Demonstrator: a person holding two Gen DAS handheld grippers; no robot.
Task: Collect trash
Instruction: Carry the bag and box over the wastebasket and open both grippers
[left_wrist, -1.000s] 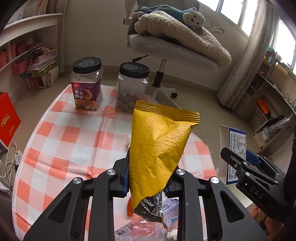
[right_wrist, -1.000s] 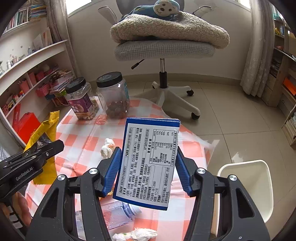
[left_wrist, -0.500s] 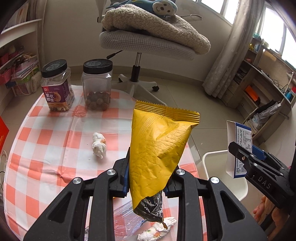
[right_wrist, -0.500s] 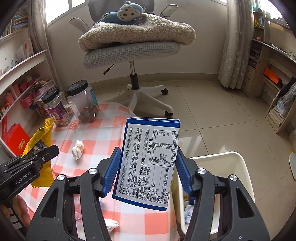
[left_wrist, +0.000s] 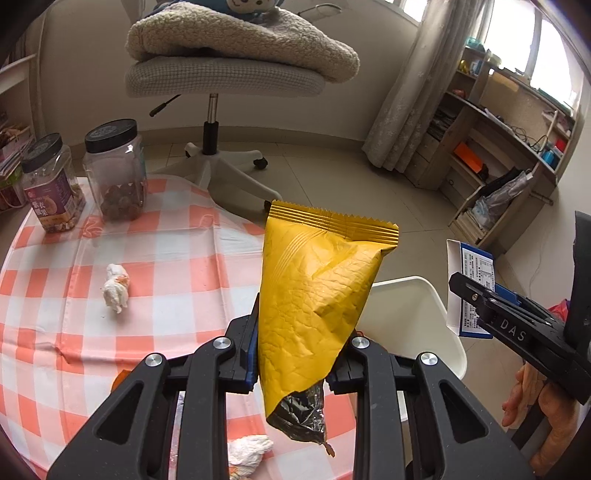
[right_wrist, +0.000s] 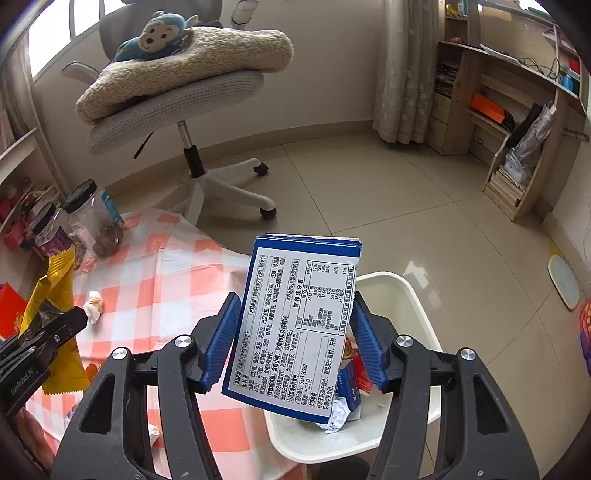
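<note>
Trash is in both grips: the right gripper (right_wrist: 293, 343) pinches a blue carton (right_wrist: 295, 325) over the white bin (right_wrist: 413, 295), so spread there. The left gripper (left_wrist: 295, 354) clamps a yellow wrapper (left_wrist: 317, 302) above the table's edge (left_wrist: 166, 236); carry it farther over before letting go.

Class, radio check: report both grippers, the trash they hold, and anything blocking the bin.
Left gripper shut on yellow snack bag. Right gripper shut on blue box, above white bin. Bin mouth unobstructed, trash already inside.
</note>
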